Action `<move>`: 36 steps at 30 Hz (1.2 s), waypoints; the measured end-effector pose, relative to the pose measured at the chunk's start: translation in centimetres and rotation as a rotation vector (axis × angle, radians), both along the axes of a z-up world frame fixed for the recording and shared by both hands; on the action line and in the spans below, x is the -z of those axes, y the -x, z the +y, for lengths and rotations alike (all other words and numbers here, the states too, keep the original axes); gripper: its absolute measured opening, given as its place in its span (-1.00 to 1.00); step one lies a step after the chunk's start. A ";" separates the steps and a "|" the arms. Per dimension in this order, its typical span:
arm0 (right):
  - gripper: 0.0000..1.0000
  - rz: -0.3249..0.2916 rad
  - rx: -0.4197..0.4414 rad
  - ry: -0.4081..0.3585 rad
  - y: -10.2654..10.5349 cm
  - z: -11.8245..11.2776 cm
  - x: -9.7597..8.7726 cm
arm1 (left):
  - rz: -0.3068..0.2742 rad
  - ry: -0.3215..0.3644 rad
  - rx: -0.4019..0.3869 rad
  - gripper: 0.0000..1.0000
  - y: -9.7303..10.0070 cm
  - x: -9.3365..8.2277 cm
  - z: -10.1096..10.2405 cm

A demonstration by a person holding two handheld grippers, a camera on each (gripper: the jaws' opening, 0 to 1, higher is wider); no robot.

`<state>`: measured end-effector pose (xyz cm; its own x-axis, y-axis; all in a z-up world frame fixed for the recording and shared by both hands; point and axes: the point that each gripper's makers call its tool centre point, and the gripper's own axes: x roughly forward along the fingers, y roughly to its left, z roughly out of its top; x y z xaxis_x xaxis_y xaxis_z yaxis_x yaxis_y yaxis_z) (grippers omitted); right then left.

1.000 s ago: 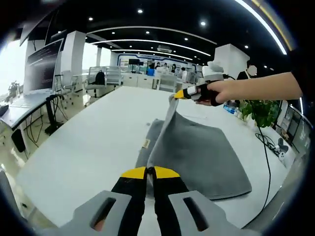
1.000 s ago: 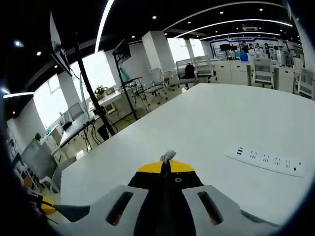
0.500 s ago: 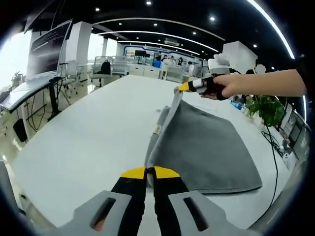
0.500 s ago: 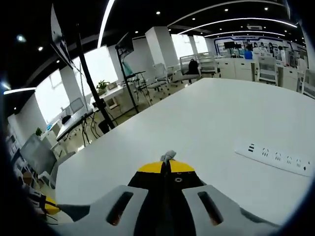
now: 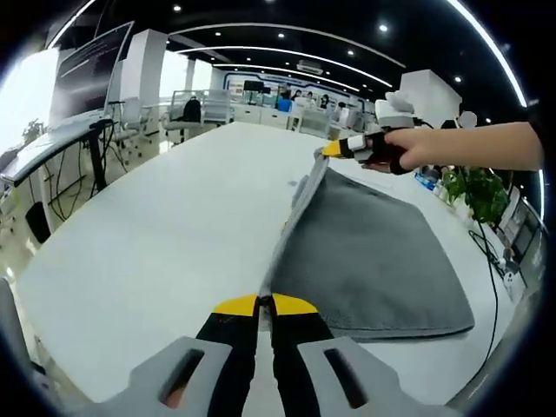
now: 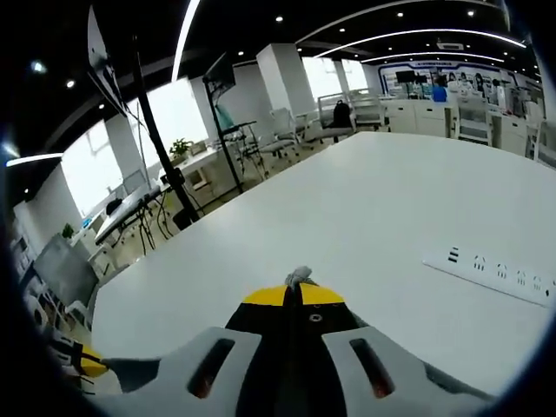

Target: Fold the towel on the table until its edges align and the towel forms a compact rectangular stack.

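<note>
Currently we see the left gripper pressed together on one corner of the grey towel, whose lifted edge runs straight ahead from its tips to the right gripper, pinching the far corner. Rightward of that raised edge the towel slopes down onto the white table. From the right gripper's own view, a grey tuft, probably towel, pokes from its closed tips; a white power strip lies ahead to the right.
</note>
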<state>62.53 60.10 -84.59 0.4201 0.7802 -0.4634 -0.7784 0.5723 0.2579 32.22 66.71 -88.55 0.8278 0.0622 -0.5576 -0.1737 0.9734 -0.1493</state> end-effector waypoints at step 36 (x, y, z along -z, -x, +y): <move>-0.60 0.090 0.061 0.091 3.5 -11.6 3.5 | 0.003 -0.065 0.201 -0.45 -2.2 -0.5 -1.8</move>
